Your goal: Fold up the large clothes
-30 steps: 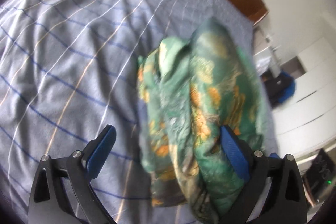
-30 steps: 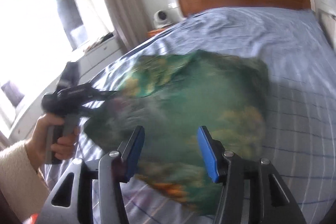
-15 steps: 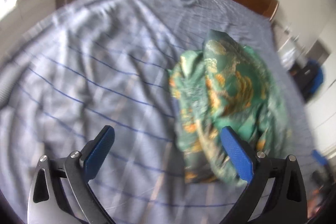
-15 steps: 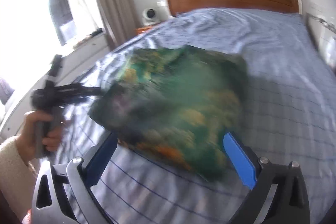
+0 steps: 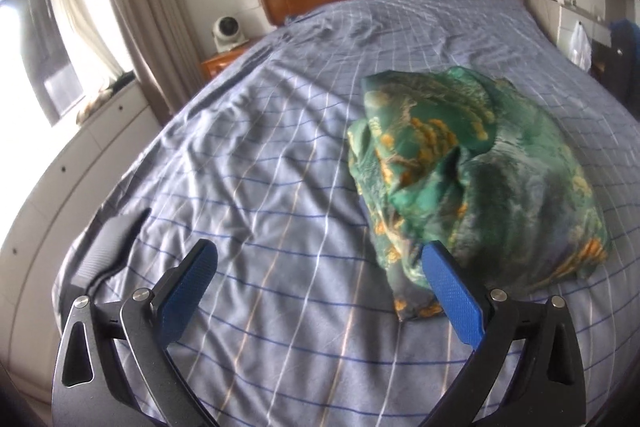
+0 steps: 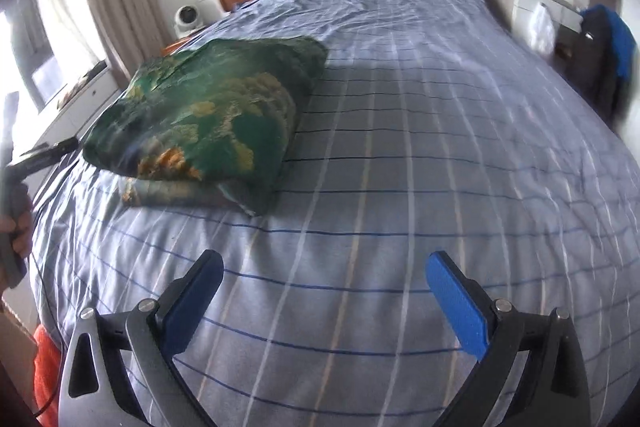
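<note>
Here, the folded garment (image 5: 476, 179) lay on the bed (image 5: 260, 155), apparently toward its left edge, with broad bare sheet to its right. Both claws, left (image 5: 320, 283) and right (image 6: 326, 291), stood apart, empty, above the sheet.

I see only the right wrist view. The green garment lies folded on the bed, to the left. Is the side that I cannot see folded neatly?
Observer: No. In the left wrist view the green garment shows bunched, rumpled layers on that side.
Operator: Is the left tool open?
Observer: Yes, the left tool is open, with only the checked bedsheet between its pads; the garment lies just beyond its right pad.
Operator: Does anything else lie on the bed?
Observer: Yes, a dark grey flat thing lies at the bed's near left edge.
</note>
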Demonstrator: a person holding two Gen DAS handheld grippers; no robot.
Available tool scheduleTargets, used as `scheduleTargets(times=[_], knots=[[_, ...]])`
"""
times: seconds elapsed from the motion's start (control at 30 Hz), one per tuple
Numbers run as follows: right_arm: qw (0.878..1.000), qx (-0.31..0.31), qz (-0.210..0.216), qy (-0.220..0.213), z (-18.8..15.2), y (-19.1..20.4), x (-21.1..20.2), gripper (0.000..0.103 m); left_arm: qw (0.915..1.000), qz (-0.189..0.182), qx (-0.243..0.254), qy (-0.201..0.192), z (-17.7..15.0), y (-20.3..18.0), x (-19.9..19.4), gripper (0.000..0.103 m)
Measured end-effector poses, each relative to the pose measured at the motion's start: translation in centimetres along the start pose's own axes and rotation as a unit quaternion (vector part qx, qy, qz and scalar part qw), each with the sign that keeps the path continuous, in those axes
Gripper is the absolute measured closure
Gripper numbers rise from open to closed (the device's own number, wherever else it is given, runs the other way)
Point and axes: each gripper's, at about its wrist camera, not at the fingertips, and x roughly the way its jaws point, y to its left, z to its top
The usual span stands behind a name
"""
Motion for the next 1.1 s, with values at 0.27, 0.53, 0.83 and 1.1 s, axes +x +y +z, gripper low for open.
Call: scheduleTargets(times=[0.27, 0.53, 0.83, 1.1], knots=[[0.999, 0.029, 0.015, -0.003, 0.1, -0.6, -0.2, 0.003, 0.9992, 0.028, 0.028, -0.008, 0.3, -0.9, -0.7, 0.001], [0.998, 0.032, 0.053, -0.016, -0.2, -0.6, 0.1, 0.003, 0.9742, -0.191, -0.031, 0.116, 1.1, 1.6, 3.6, 0.001], [0.992, -0.051, 0.116, 0.013, 3.6, -0.2, 3.5, 0.000, 0.8325, -0.457, -0.268, 0.162, 3.9, 7.3, 13.7, 0.001], [0.941, 0.103, 0.317, 0.052, 12.2, -2.8, 12.4, 0.000, 0.8346, -0.429, -0.277, 0.206, 1.8, 4.7, 20.7, 0.000]])
